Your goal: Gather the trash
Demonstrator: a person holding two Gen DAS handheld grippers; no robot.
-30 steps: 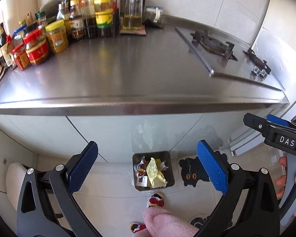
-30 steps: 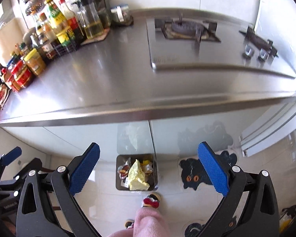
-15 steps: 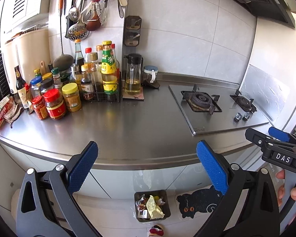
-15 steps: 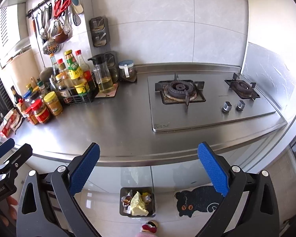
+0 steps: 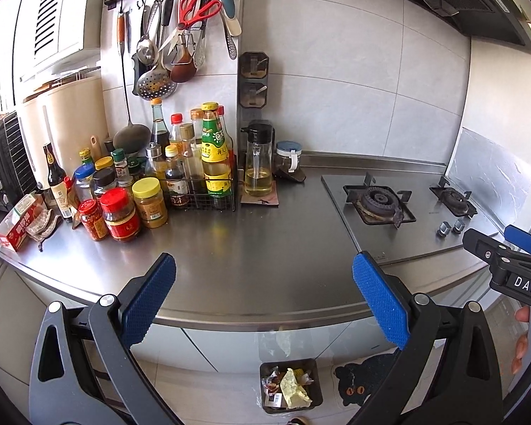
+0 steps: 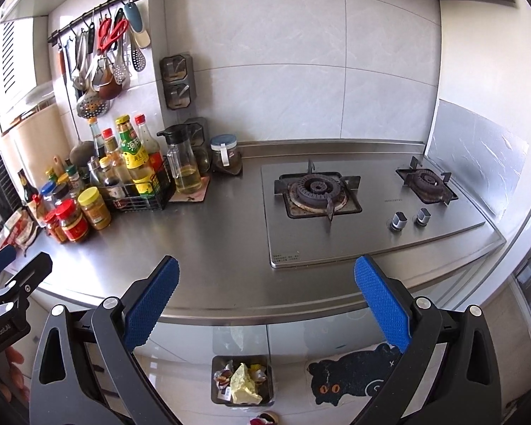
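Observation:
A small dark trash bin (image 5: 289,386) (image 6: 242,379) stands on the floor in front of the cabinets, holding a crumpled yellow paper (image 5: 293,387) (image 6: 242,382) and several wrappers. My left gripper (image 5: 263,299) hangs open above the counter's front edge with nothing between its blue pads. My right gripper (image 6: 265,299) is open and empty too, level with the same edge. Each gripper shows at the side of the other's view: the right one (image 5: 506,262) held by a hand, the left one (image 6: 7,283) at the far left.
A steel countertop (image 5: 251,248) runs across both views. Bottles and jars (image 5: 152,184) crowd its back left, with an oil dispenser (image 5: 256,166) beside them. A two-burner gas hob (image 6: 354,205) sits on the right. A black cat mat (image 6: 354,379) lies beside the bin.
Both grippers rose and tilted up from looking down at the bin and floor to facing the counter and wall. Both stayed open and empty.

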